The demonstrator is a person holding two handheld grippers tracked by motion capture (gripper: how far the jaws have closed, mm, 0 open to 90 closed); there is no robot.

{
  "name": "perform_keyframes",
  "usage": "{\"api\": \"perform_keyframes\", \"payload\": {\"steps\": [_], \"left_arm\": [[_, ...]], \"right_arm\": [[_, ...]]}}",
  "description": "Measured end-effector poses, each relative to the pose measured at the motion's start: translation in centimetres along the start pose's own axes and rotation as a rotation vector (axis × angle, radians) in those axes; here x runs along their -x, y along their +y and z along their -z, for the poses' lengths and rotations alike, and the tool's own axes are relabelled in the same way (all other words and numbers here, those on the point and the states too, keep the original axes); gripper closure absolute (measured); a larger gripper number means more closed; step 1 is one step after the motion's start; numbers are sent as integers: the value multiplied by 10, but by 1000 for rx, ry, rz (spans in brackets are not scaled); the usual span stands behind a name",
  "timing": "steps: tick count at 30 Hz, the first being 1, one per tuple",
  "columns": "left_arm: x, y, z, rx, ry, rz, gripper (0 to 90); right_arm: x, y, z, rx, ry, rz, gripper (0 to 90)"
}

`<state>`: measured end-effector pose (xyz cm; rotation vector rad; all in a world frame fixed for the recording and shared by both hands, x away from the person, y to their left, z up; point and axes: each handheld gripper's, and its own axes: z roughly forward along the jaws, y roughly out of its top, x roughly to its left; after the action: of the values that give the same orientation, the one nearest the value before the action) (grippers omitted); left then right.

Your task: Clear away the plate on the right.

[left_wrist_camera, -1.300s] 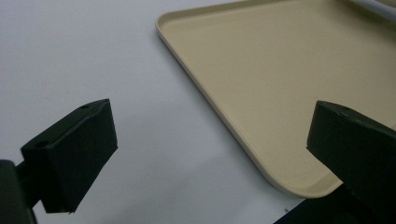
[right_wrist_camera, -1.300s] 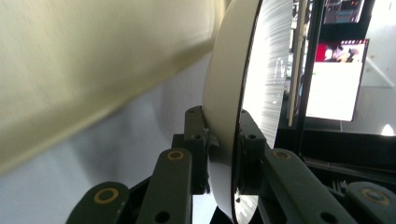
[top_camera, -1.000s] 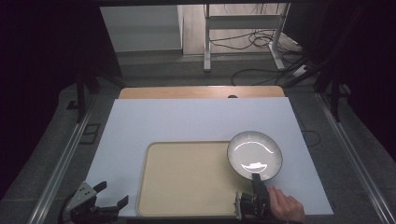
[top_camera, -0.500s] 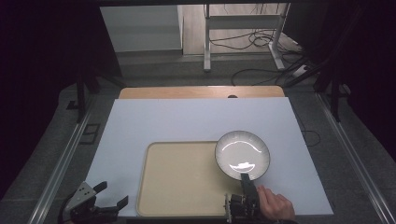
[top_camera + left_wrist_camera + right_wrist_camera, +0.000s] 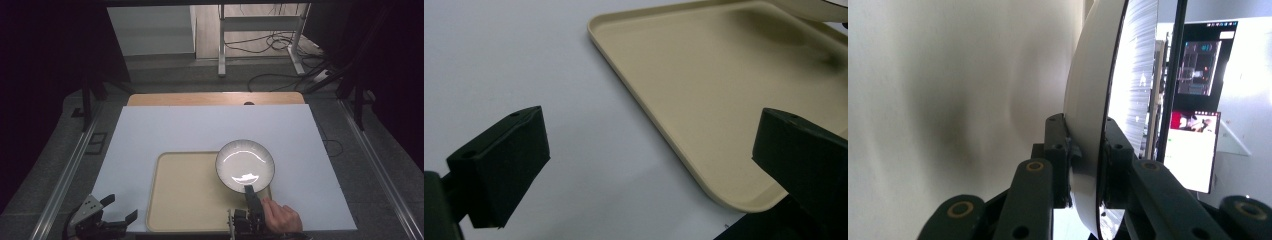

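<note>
The right gripper (image 5: 248, 190) clamps the plate (image 5: 245, 165) by its near rim, over the tray's (image 5: 185, 200) right edge. The thin rim grip could slip, tilting the plate. The left gripper (image 5: 117, 210) stands wide, empty.

plate (image 5: 245, 165): white and glossy inside, with fine grey ribbed lines running around the wall and a thin dark rim; in the right gripper view (image 5: 1088, 100) the underside looks plain off-white

tray (image 5: 185, 200): flat beige / cream all over, no pattern, same pale tan in the left gripper view (image 5: 704, 85)

table cover (image 5: 200, 130): plain white sheet with a slightly bluish tint, no markings

table (image 5: 215, 98): light wood brown strip showing at the far edge

right gripper (image 5: 248, 189): black jaws, brassy screw rings

left gripper (image 5: 119, 210): matte black jaws with a grey plate on top

floor (image 5: 50, 165): dark grey speckled carpet
</note>
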<state>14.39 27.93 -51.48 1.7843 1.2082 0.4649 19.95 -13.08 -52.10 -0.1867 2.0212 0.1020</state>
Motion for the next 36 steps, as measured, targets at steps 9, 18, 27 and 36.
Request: {"api": "perform_keyframes", "payload": {"steps": [9, 18, 27, 36], "left_arm": [[0, 1, -1, -4, -4, -4, 15], [0, 1, -2, -4, -8, -6, 15], [0, 1, -2, -7, -10, -8, 15], [0, 1, -3, -11, -11, -10, 15]], "right_arm": [[-3, 22, -5, 44, -1, 28, 782], [-5, 38, -7, 70, 6, 37, 782], [-12, 55, -10, 110, 13, 58, 782], [-17, 68, -12, 134, 34, 76, 781]]}}
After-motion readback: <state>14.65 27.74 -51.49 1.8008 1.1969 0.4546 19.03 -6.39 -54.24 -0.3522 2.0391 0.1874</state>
